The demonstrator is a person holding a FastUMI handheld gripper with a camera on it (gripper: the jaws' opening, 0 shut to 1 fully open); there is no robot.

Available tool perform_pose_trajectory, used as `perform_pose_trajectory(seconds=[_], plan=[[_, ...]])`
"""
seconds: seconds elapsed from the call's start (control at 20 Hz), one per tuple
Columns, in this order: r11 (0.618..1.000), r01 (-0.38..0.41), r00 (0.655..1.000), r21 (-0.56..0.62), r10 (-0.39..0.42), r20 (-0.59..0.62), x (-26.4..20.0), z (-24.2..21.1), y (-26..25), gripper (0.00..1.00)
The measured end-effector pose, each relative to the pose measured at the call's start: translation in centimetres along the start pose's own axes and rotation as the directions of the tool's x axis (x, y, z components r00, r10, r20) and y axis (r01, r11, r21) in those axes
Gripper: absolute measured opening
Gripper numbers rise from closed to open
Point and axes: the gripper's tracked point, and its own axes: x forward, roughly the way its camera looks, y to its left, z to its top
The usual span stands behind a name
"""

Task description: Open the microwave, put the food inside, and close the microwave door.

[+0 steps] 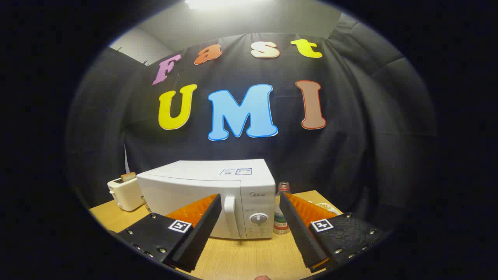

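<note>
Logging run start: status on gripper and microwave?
Gripper open, fingers apart, holding nothing. Microwave ahead, door shut, handle showing between the fingers. Bottle just beside the microwave; toaster on its other side.

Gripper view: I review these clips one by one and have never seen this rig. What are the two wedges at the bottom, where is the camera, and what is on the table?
There is no robot arm here. A person carries a hand-held gripper, and the camera rides on it, looking forward along its two fingers; those are the wedges you see. The fingers stand apart and hold nothing.

Ahead of them, on a wooden table, sits a white microwave with its door shut; the door handle and the dial show between the fingers. Beside the microwave on the dial side stands a small bottle. On the other side is a white toaster with a slice in its slot.
</note>
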Motion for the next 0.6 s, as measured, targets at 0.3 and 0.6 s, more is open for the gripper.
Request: perform_pose_trajectory(seconds=[0.3,0.6], plan=[[0.998,-0.048,0.998,-0.029,0.049,0.037,-0.5,0.6,2.7,0.96],[0.997,-0.054,0.996,-0.051,0.057,0.071,-2.1,1.6,3.8,0.96]])
